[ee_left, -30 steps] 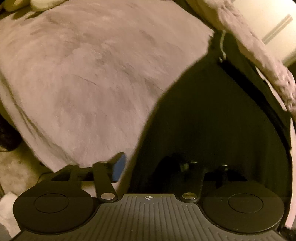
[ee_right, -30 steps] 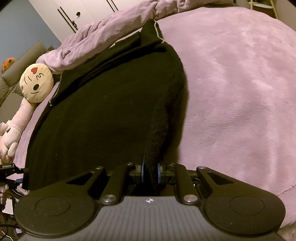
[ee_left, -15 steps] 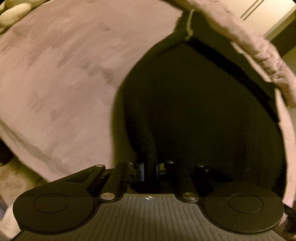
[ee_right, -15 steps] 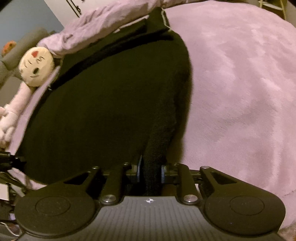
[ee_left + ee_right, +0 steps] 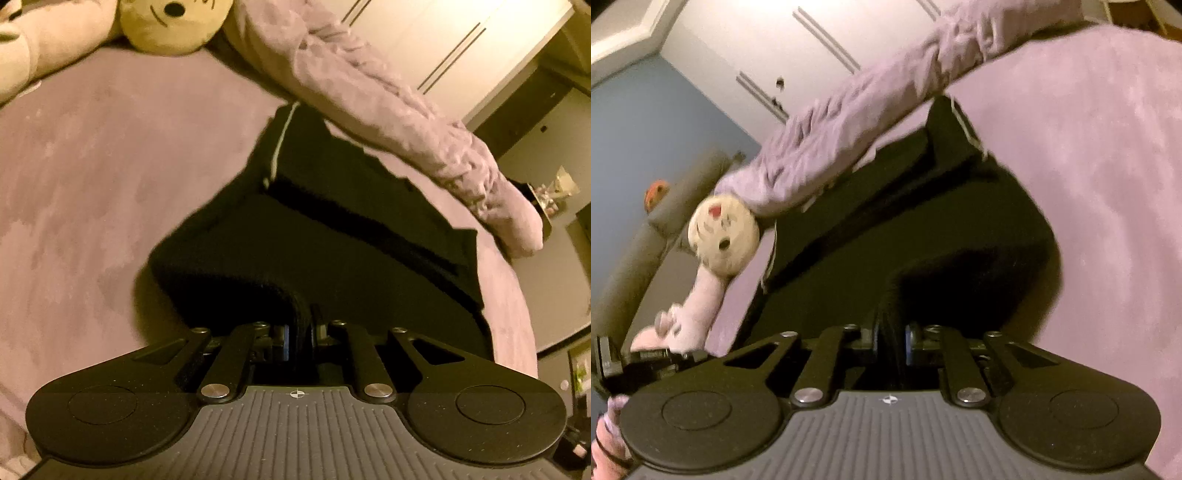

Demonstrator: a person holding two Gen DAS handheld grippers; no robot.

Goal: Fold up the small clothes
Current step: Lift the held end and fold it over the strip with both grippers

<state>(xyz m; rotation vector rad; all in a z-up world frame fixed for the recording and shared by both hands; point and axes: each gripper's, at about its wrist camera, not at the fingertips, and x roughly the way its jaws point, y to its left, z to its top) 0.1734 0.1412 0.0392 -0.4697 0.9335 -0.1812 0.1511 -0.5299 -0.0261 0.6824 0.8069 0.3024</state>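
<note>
A black garment (image 5: 351,240) lies spread on a pink fuzzy bed cover (image 5: 92,166), with a pale trim line at its far corner. My left gripper (image 5: 300,336) is shut on the garment's near left edge, which bulges up into a raised fold. My right gripper (image 5: 890,338) is shut on the near right edge of the same garment (image 5: 905,221), also lifted off the bed cover (image 5: 1108,147). The left gripper shows at the lower left of the right wrist view (image 5: 635,363).
A rolled pink blanket (image 5: 388,103) runs along the garment's far side. A plush doll (image 5: 720,230) lies at the far left of the bed. White wardrobe doors (image 5: 812,48) stand behind the bed.
My left gripper was open beside the garment and has shut on its edge. Both grippers have lifted the near edge and carried it toward the far side.
</note>
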